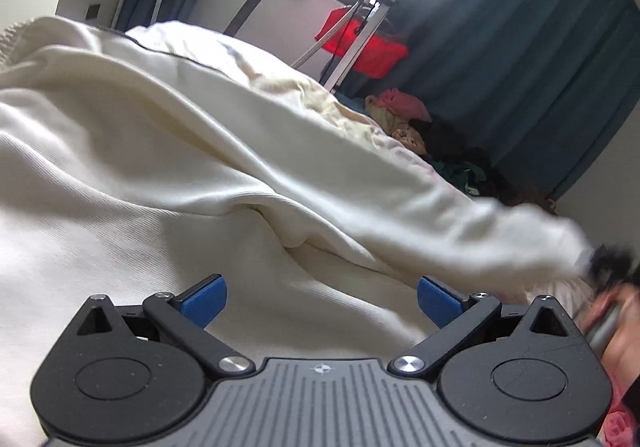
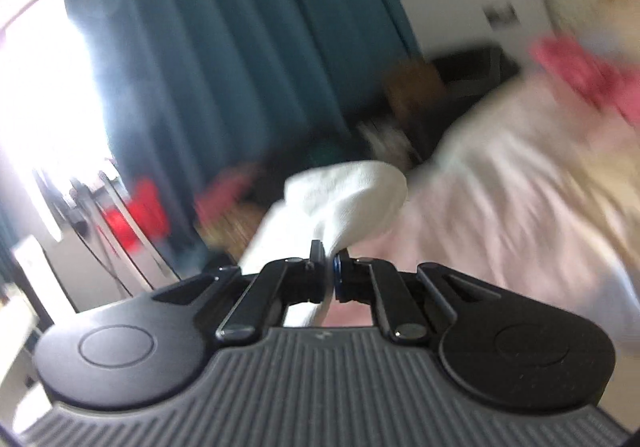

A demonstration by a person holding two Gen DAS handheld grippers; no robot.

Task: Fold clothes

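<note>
The left gripper [image 1: 322, 301] sits low over the cream-white knitted garment [image 1: 120, 167], its two blue-padded fingers [image 1: 204, 303] spread wide apart with nothing between them. It points forward across the cloth, which lies spread on the bed and fills the left and middle of the left wrist view. From the body of the garment one long sleeve [image 1: 400, 199] runs out to the right and slightly downward, so its long axis goes from upper left to lower right. The sleeve is lifted off the body and its end reaches the blurred right gripper [image 1: 612, 267] at the right edge, where a hand [image 1: 624, 327] holds the tool.

In the right wrist view the right gripper [image 2: 329, 275] is clenched on the white cuff end of the sleeve [image 2: 352, 191]; the cloth bunches just above the closed fingers and a strip hangs below them. Behind stand a dark teal curtain [image 2: 224, 47] and a red cloth bag [image 2: 140, 215], both blurred.
</note>
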